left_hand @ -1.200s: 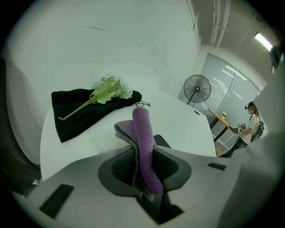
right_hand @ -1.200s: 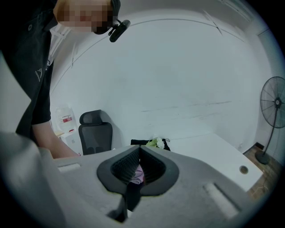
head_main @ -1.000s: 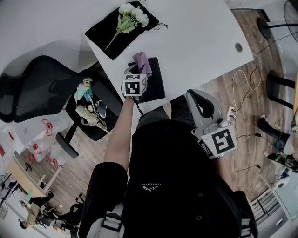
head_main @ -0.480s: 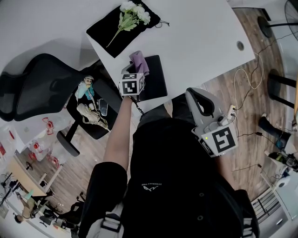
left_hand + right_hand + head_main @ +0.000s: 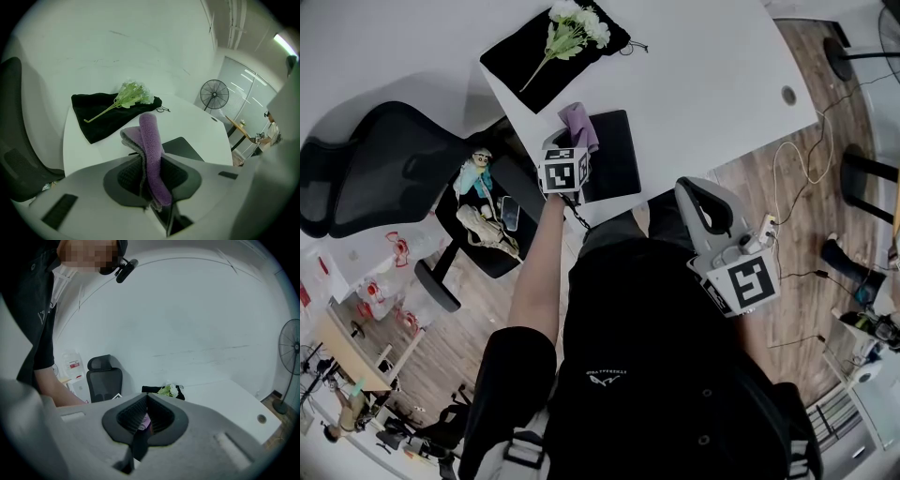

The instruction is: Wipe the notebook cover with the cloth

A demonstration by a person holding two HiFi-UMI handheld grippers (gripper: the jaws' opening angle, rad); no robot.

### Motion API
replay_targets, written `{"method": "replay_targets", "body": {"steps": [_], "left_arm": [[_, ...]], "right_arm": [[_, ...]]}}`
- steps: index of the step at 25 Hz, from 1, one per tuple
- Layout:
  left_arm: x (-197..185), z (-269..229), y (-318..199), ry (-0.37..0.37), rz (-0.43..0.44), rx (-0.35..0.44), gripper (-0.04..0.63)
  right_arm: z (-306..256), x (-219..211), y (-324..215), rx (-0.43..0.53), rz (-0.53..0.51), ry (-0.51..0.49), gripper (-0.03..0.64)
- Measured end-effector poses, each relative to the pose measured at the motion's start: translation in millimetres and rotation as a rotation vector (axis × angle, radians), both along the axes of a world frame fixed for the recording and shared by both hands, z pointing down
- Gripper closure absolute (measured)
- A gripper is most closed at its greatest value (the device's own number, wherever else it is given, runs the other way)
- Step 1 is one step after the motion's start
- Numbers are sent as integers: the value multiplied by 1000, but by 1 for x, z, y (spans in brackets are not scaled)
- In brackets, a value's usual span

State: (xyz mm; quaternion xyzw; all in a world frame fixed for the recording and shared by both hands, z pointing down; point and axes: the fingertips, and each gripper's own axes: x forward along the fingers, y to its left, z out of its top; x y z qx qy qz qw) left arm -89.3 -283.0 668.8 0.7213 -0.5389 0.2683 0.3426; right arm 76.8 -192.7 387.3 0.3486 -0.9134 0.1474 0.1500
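A black notebook (image 5: pixel 616 155) lies on the white table (image 5: pixel 703 66) near its front edge; in the left gripper view the notebook (image 5: pixel 185 147) shows just past the jaws. My left gripper (image 5: pixel 573 142) hangs over the notebook's left part, shut on a folded purple cloth (image 5: pixel 578 125). That cloth (image 5: pixel 151 140) stands up between the jaws of the left gripper (image 5: pixel 151 161). My right gripper (image 5: pixel 697 199) is held off the table beside the person's body, jaws together with nothing in them. The right gripper (image 5: pixel 146 398) points toward the table from a distance.
White flowers (image 5: pixel 572 23) lie on a black bag (image 5: pixel 534 61) at the table's far left. A black office chair (image 5: pixel 394 173) left of the table holds figurines (image 5: pixel 478 211). A cable hole (image 5: pixel 787 95) is in the table's right part. Cables (image 5: pixel 802 164) trail on the wooden floor.
The left gripper with the cloth has shifted slightly left relative to the notebook. The right gripper has stayed in place.
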Motion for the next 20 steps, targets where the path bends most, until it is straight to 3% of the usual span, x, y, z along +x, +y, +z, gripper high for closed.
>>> {"method": "replay_targets", "body": {"steps": [20], "left_arm": [[-31,-1,11,-56,-67,-21,509]], "right_arm": [[3,4,4,-2,-4,7,612]]}}
